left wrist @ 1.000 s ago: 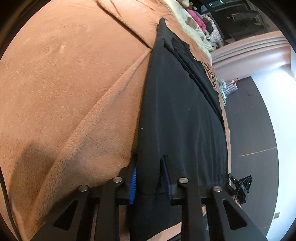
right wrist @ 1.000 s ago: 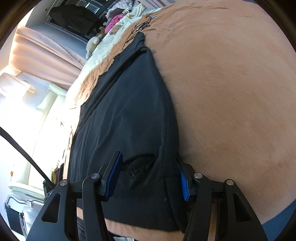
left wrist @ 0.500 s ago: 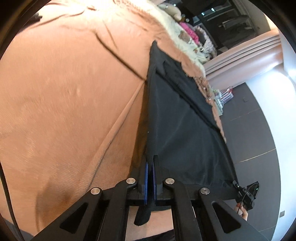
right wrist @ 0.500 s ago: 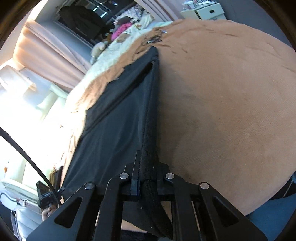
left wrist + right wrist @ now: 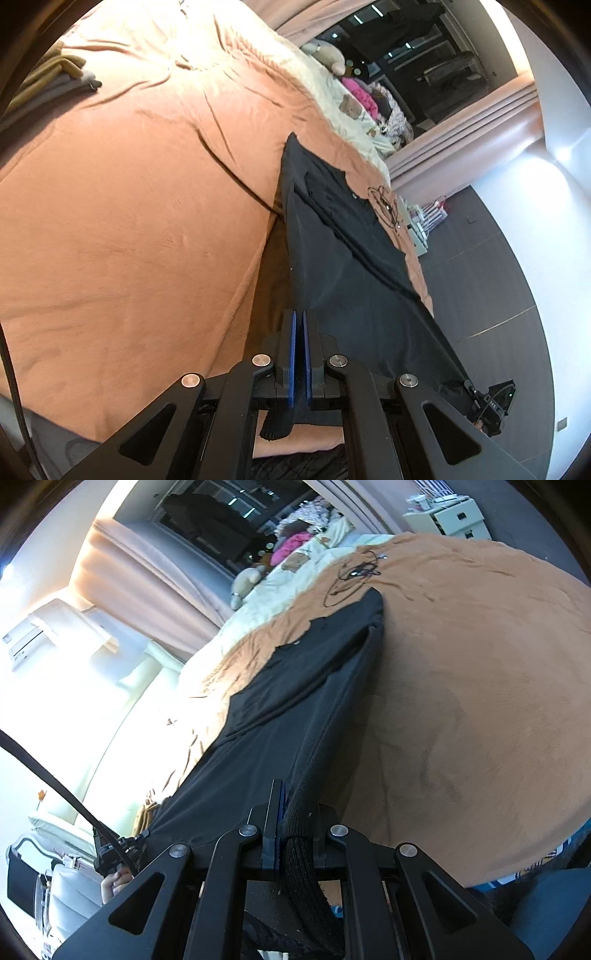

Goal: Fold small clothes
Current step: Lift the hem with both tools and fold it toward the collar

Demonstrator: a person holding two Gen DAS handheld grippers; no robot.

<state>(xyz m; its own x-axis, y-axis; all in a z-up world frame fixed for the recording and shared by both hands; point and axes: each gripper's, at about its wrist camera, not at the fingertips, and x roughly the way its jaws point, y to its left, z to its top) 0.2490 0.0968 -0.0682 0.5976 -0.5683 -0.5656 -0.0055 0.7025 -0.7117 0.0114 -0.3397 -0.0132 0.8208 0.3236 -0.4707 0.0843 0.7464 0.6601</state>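
A black garment [image 5: 354, 266] lies stretched along the orange blanket [image 5: 129, 229] on the bed, its near hem lifted off the surface. My left gripper [image 5: 300, 317] is shut on the garment's near left corner, with a ribbed end hanging below the pads. In the right wrist view the same black garment [image 5: 280, 709] runs away from me, and my right gripper [image 5: 291, 805] is shut on its ribbed hem at the near right corner. The other gripper [image 5: 114, 853] shows at the lower left there, held in a hand.
Folded clothes [image 5: 48, 81] sit at the far left of the bed. A cream quilt [image 5: 314, 85], soft toys and a pink item [image 5: 360, 94] lie at the head end. A tangled black cord [image 5: 354, 572] rests on the blanket beyond the garment. A white drawer unit [image 5: 447, 517] stands on the dark floor.
Both grippers have closed onto the garment's near hem corners and risen, pulling the hem up off the blanket and drawing the cloth taut.
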